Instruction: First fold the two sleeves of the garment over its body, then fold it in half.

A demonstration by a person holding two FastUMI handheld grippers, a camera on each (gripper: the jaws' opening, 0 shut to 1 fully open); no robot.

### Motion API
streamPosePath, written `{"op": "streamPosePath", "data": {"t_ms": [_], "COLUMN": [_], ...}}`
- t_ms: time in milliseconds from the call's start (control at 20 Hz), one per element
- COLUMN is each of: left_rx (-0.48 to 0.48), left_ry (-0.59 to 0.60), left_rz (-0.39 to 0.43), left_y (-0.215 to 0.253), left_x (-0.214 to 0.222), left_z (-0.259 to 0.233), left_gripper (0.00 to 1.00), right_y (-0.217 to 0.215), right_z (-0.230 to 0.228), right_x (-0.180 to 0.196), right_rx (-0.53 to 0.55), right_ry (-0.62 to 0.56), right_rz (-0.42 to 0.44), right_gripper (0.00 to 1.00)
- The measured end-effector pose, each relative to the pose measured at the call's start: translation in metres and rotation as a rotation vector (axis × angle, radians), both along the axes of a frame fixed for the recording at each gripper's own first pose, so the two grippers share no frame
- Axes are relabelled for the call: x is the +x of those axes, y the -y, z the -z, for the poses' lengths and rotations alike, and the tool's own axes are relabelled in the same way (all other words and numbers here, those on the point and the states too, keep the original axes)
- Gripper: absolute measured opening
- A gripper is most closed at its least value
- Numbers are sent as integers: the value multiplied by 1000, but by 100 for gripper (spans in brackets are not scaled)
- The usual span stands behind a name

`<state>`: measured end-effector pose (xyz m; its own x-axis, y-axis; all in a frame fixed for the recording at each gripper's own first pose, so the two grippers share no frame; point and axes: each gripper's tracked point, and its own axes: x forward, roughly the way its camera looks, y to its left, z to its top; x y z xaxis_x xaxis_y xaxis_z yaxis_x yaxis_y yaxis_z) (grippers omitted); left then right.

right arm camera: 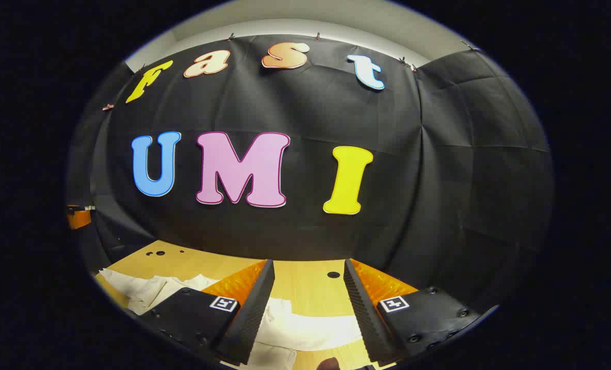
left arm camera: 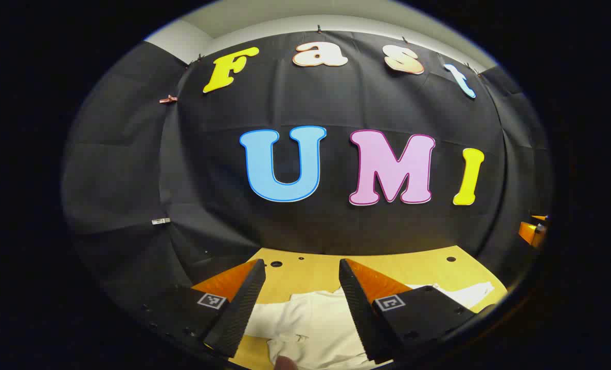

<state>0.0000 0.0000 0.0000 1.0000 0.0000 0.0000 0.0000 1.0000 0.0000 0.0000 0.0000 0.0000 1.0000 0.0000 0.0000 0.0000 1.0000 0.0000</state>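
A: What carries everything?
B: A light wooden table (left arm camera: 305, 275) with small holes along its far edge, set against the booth's black cloth wall (left arm camera: 336, 103).

A: And the garment?
B: The white garment (left arm camera: 316, 329) lies rumpled on the table, away from its far edge; in the right gripper view it (right arm camera: 305, 329) spreads toward the left edge, one part reaching off to the left.

A: The grippers?
B: The left hand-held gripper (left arm camera: 301, 303) hangs above the cloth, fingers wide apart, holding nothing. The right hand-held gripper (right arm camera: 305, 308) is equally spread and empty, over garment and bare wood.
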Motion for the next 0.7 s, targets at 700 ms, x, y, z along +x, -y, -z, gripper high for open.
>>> {"op": "streamPosePath", "data": {"t_ms": [700], "left_rx": [25], "left_ry": [2], "left_rz": [91], "left_y": [8], "left_x": [15], "left_z": [5], "left_gripper": [89], "right_y": [-4], "right_z": [-6], "right_x": [0], "right_rx": [-7], "right_ry": [-4], "right_rz": [51], "right_gripper": [83]}}
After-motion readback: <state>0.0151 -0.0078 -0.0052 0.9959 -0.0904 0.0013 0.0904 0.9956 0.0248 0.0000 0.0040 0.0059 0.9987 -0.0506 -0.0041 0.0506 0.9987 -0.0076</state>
